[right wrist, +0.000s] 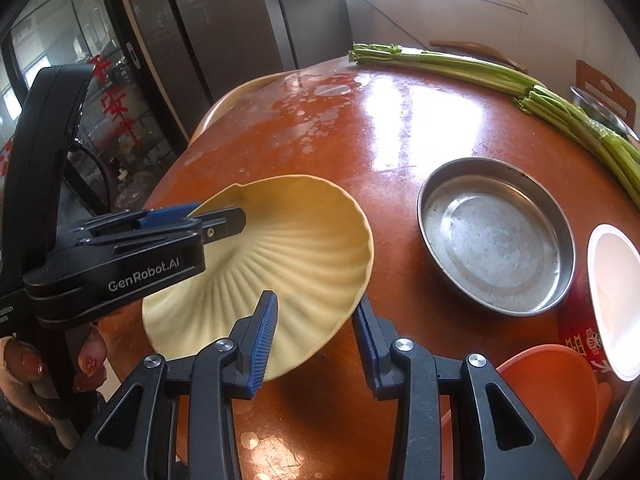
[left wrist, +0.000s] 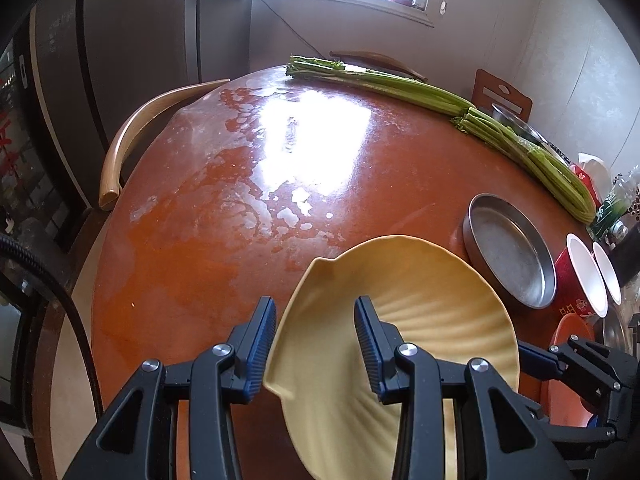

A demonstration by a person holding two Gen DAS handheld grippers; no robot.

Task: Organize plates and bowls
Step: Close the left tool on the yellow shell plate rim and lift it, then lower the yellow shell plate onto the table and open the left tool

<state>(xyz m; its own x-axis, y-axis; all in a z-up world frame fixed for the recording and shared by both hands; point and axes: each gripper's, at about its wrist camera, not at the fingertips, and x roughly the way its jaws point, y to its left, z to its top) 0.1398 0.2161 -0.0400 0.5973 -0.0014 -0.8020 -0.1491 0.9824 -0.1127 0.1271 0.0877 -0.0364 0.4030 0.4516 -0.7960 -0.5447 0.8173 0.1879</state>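
Note:
A pale yellow shell-shaped plate (left wrist: 420, 288) (right wrist: 288, 248) hangs tilted above the red-brown round table (left wrist: 200, 240). My left gripper (left wrist: 316, 344) is shut on its near-left rim. In the right wrist view the left gripper (right wrist: 224, 218) shows from the side, one finger over the rim and one under. My right gripper (right wrist: 314, 334) is shut on the plate's opposite rim, also showing at the plate's right edge as the right gripper (left wrist: 532, 360). A round steel pan (left wrist: 508, 252) (right wrist: 496, 236) rests empty on the table just right of the plate.
Long celery stalks (left wrist: 400, 88) (right wrist: 480, 68) lie along the table's far right. Red paper cups (left wrist: 584, 276) (right wrist: 612, 300) and an orange bowl (right wrist: 552, 392) sit at the near right. A wooden chair back (left wrist: 132, 132) curves at the left edge. A person's fingers (right wrist: 24, 360) hold the left gripper's handle.

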